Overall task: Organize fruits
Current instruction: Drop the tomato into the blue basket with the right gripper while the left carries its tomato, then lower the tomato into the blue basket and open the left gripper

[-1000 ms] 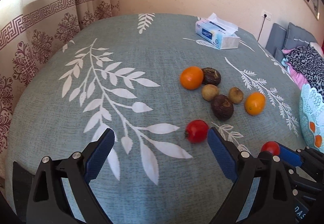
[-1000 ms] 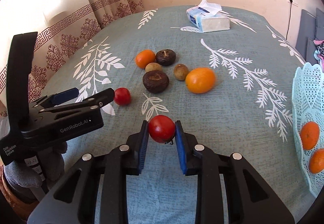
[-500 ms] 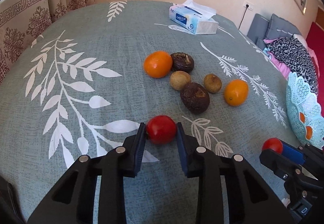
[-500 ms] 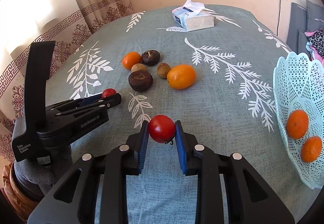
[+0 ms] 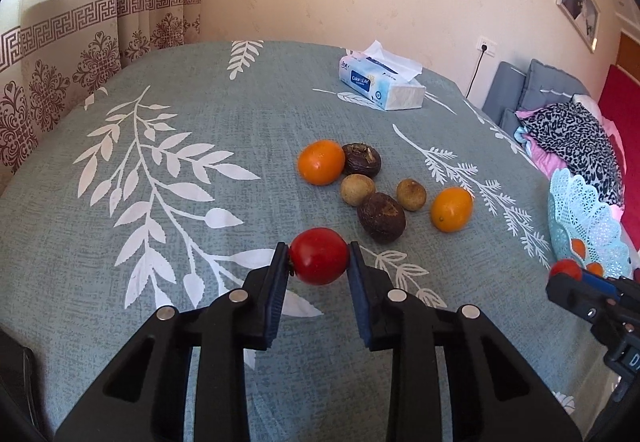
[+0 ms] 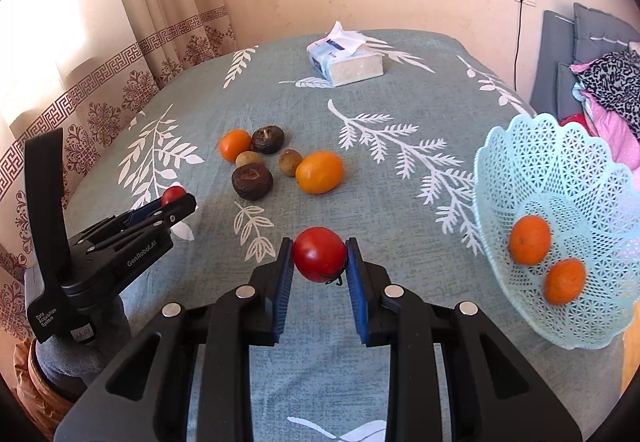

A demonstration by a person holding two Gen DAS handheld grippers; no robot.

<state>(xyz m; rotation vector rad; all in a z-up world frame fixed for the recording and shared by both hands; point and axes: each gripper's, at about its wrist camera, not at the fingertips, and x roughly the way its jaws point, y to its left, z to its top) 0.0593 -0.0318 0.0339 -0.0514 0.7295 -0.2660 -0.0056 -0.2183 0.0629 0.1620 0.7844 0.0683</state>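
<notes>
Tomatoes fill both sets of jaws: my left gripper [image 5: 319, 262] is clamped on one red tomato [image 5: 319, 256], and my right gripper [image 6: 319, 261] pinches a second red tomato [image 6: 319, 254], each fruit caught at the very tips of the blue pads [image 5: 276, 282]. The left jaws have just been closing, and the frames show the tomato squeezed between them now. Ahead of the left jaws the loose cluster sits on the surface [image 5: 160, 242]: an orange [image 5: 321, 161] touching a dark brown fruit [image 5: 362, 160], two small tan fruits [image 5: 357, 189], another dark fruit [image 5: 381, 216] just beyond the jaw tips, and a second orange [image 5: 451, 209] off to the right of them. To the right of the right jaws stands the pale blue lattice basket [image 6: 532, 146], with two oranges [image 6: 529, 240] already inside. I judge the step in hand is carrying both tomatoes to that basket. To do it well I would hold the squeeze steady, since the fruit sits far out on the pads and could roll free, lift clear of the cloth before swinging right, bring the right jaws over the rim first, lower until the tomato is close above the fruit already there, then ease open, and keep the left hand back so the two rigs do not knock.
</notes>
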